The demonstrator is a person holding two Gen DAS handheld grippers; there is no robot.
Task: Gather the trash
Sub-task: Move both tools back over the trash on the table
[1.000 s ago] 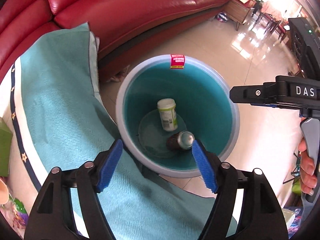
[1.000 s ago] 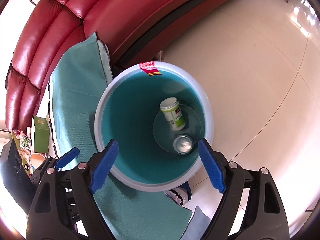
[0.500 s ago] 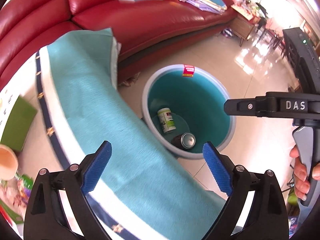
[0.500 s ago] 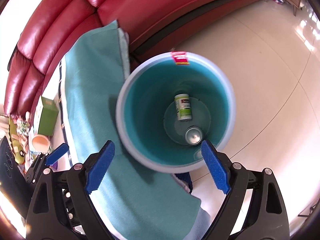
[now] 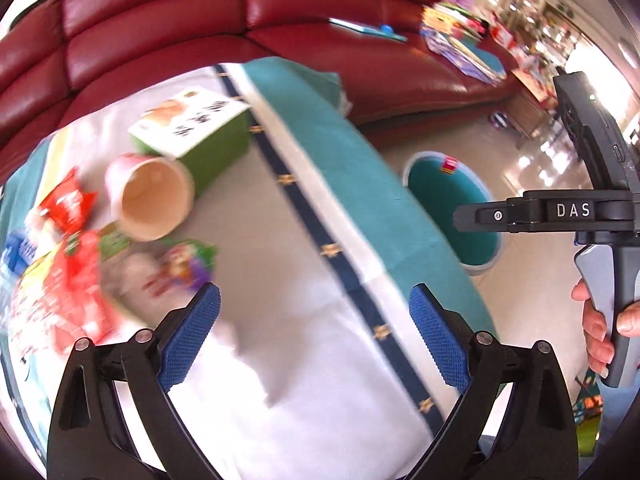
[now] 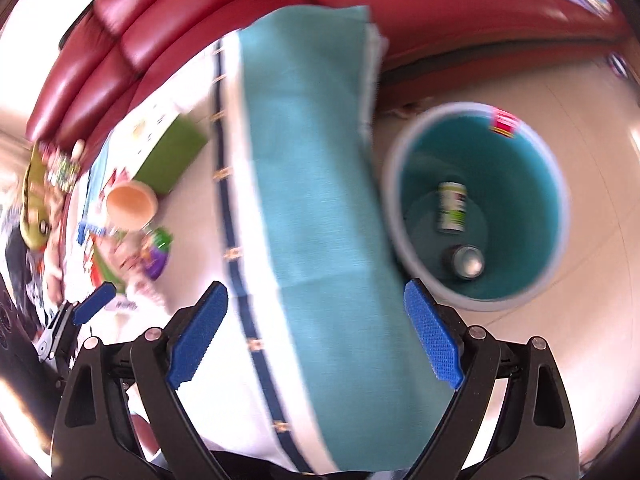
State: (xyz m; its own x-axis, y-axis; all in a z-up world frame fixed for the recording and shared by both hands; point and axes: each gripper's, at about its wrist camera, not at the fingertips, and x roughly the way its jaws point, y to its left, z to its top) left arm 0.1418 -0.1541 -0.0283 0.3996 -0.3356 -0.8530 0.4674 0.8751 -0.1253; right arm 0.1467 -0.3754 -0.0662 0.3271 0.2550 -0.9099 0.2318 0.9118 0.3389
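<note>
A teal bin (image 6: 524,184) stands on the floor beside the table; a white bottle (image 6: 452,207) and a can (image 6: 467,261) lie inside. It also shows in the left wrist view (image 5: 440,196). On the cloth-covered table (image 5: 280,240) lie a paper cup (image 5: 150,199) on its side, a green box (image 5: 200,136), red wrappers (image 5: 66,204) and a purple-green packet (image 5: 188,264). My left gripper (image 5: 314,338) is open and empty above the table. My right gripper (image 6: 316,336) is open and empty over the table edge; its body shows in the left wrist view (image 5: 560,212).
A red leather sofa (image 5: 200,12) curves behind the table, with books and papers (image 5: 460,40) on its seat. A glossy tiled floor (image 6: 580,320) surrounds the bin. More clutter (image 6: 40,184) lies at the table's far left.
Both grippers have swung left from above the bin toward the table; the trash pile has come into view. The bin now sits to the right. Both stay open.
</note>
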